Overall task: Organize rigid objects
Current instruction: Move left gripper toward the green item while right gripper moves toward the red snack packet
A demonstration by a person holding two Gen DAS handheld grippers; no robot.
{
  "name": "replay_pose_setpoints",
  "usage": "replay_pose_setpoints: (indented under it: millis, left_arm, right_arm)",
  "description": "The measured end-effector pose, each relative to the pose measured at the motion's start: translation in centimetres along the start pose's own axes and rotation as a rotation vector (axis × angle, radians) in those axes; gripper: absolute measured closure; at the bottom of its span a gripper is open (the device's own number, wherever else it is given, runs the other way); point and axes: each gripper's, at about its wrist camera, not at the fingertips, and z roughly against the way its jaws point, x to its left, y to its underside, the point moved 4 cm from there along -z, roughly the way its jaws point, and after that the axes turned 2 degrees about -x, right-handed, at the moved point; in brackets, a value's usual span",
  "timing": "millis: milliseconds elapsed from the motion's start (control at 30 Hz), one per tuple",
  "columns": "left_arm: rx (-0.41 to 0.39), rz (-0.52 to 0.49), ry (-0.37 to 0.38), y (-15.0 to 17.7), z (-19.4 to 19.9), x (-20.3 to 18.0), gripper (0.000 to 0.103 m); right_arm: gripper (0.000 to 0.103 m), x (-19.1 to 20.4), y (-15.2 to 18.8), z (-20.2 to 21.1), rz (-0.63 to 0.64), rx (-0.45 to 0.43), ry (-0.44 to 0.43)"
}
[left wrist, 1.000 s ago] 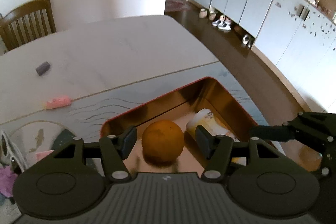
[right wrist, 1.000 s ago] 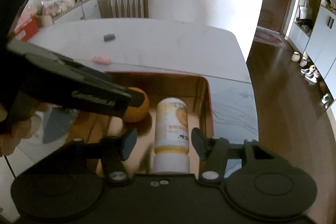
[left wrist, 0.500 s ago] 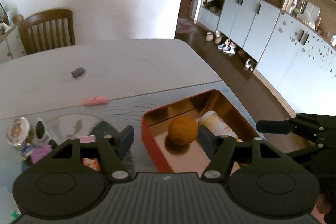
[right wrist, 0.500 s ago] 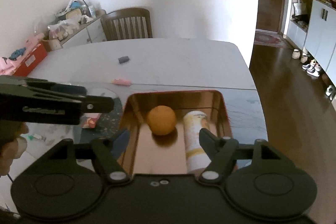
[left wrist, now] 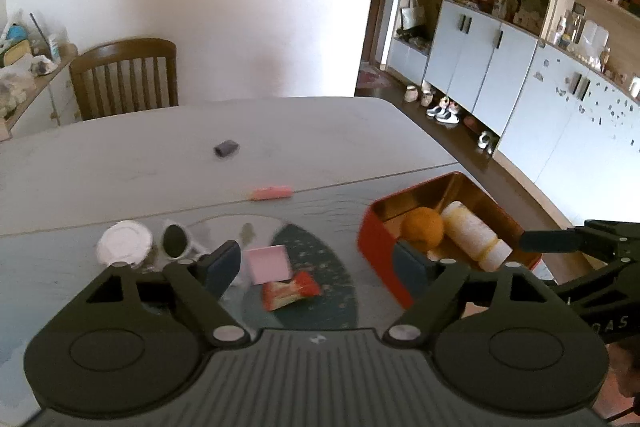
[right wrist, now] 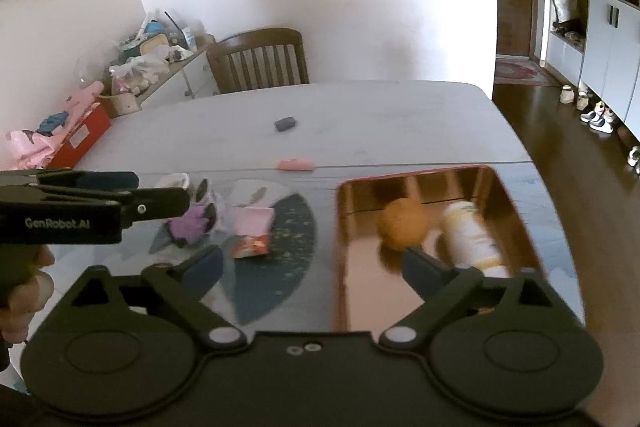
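Observation:
A red tin box (left wrist: 378, 239) with a gold inside (right wrist: 516, 203) sits at the table's right. In it lie an orange (left wrist: 423, 227) (right wrist: 402, 223) and a white-and-yellow bottle (left wrist: 474, 233) (right wrist: 472, 239) on its side. My left gripper (left wrist: 316, 267) is open and empty, held above the loose items left of the box. My right gripper (right wrist: 310, 263) is open and empty, above the box's left wall. On the mat lie a pink box (left wrist: 267, 263) (right wrist: 252, 221), a red snack packet (left wrist: 290, 291) (right wrist: 251, 246), sunglasses (left wrist: 176, 247) and a white lidded cup (left wrist: 124, 245).
A pink eraser-like bar (left wrist: 271, 192) (right wrist: 295, 165) and a small dark grey object (left wrist: 226, 147) (right wrist: 285, 124) lie farther back on the table (left wrist: 120, 163). A purple item (right wrist: 190, 227) sits by the sunglasses. A wooden chair (left wrist: 124, 79) stands behind. The table's edge and floor are right.
Both grippers have pulled back and up from the tin box and swung left. The orange and bottle stay in the box. The loose items on the mat have come into view.

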Motion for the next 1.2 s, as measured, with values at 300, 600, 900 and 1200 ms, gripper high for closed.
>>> replay_pose_setpoints:
  millis: [300, 600, 900, 1200]
  left_arm:
    - [-0.003, -0.004, -0.024, 2.0, 1.8, 6.8, 0.02]
    - [0.046, -0.003, -0.039, 5.3, 2.5, 12.2, 0.02]
    - [0.108, 0.015, -0.041, 9.1, 1.5, 15.1, 0.02]
    - [0.16, 0.024, -0.088, 12.0, -0.5, 16.3, 0.02]
  right_arm:
    - [0.0, 5.0, 0.6, -1.6, -0.022, -0.008, -0.002]
    - [0.0, 7.6, 1.3, -3.8, -0.016, 0.003, 0.042]
    - [0.0, 8.2, 1.7, -7.1, 0.018, 0.031, 0.08]
    - [0.008, 7.2, 2.3, -11.5, 0.051, 0.098, 0.102]
